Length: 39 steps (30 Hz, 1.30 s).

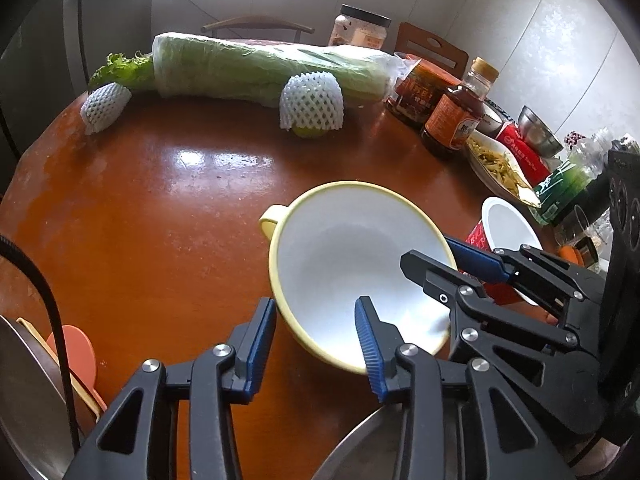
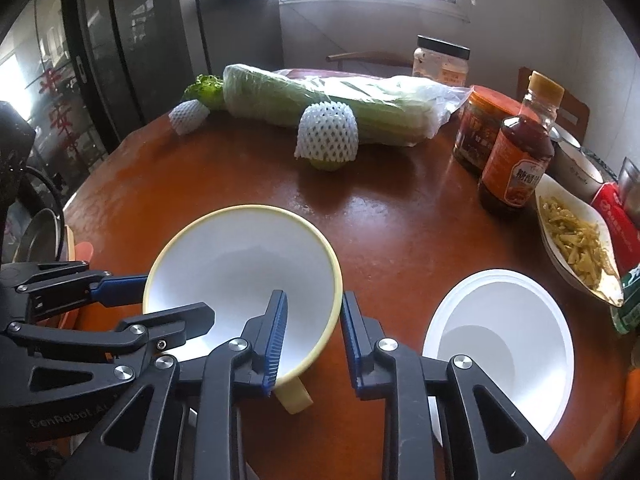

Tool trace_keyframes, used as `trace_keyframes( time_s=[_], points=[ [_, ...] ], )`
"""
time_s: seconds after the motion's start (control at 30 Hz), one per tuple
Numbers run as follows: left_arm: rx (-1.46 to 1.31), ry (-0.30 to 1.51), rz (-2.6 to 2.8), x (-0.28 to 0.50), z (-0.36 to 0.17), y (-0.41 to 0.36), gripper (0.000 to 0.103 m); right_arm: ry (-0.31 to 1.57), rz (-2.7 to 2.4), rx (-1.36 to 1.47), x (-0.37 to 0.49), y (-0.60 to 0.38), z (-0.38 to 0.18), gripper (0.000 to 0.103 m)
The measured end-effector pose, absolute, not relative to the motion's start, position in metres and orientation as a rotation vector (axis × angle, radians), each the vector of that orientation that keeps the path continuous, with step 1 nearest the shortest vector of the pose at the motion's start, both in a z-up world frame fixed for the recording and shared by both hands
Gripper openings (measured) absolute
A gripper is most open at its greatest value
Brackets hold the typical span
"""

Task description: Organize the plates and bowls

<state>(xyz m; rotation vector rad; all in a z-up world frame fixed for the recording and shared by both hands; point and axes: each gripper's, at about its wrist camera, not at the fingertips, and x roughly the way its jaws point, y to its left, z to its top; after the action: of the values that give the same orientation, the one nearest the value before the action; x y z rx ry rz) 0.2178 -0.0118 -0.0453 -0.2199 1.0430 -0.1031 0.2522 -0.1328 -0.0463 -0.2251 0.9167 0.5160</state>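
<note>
A: Entry, widest thing first. The round brown tabletop (image 1: pixel 140 200) carried clutter along its far and right edges: bagged greens (image 1: pixel 260 68), jars, a sauce bottle. The near middle was bare wood.

B: And the task's things?

A: Two bowls, both upright on the near part. The yellow-rimmed bowl (image 2: pixel 240 264) sat near the middle. The white bowl (image 2: pixel 500 320) stood apart to its right, empty.

B: Tools?

A: Both were at the yellow-rimmed bowl, on opposite sides. The right hand-held gripper (image 2: pixel 313 300) had one finger inside the wall and one outside, closed on the rim just above the small yellow handle (image 2: pixel 294 394). The left hand-held gripper (image 1: pixel 316 308) straddled the opposite rim the same way, but a clear gap showed between its pads, so I logged it as not yet clamped.

B: Step in hand?

A: Judged: securing the yellow-rimmed bowl for a two-handed lift, presumably to stack it with the white bowl.

B: Next move calls for?

A: The left pads closing onto the wall, then a level lift. Which bowl nests inside the other could not be told from these views.
</note>
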Motion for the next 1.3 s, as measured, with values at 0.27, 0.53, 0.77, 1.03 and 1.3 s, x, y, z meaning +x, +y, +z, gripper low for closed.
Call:
trace_keyframes(
  time_s=[0.27, 0.53, 0.77, 1.03, 1.3],
  points=[
    [-0.25, 0.993, -0.096, 0.213, -0.032, -0.005, 0.041, 0.879, 0.527, -0.192, 0.248, -0.134, -0.032, 0.027],
    [-0.267, 0.947, -0.094, 0.204, -0.015, 0.003, 0.041, 0.829, 0.547, -0.187, 0.238, -0.131, -0.01, 0.027],
    [-0.261, 0.912, -0.091, 0.188, -0.001, 0.005, 0.041, 0.796, 0.554, -0.187, 0.225, -0.129, 0.003, 0.028],
    [-0.246, 0.868, -0.085, 0.166, 0.016, 0.005, 0.041, 0.753, 0.569, -0.181, 0.2, -0.13, 0.02, 0.028],
    [-0.238, 0.834, -0.094, 0.144, 0.025, 0.002, 0.041, 0.714, 0.564, -0.185, 0.172, -0.135, 0.031, 0.028]
  ],
)
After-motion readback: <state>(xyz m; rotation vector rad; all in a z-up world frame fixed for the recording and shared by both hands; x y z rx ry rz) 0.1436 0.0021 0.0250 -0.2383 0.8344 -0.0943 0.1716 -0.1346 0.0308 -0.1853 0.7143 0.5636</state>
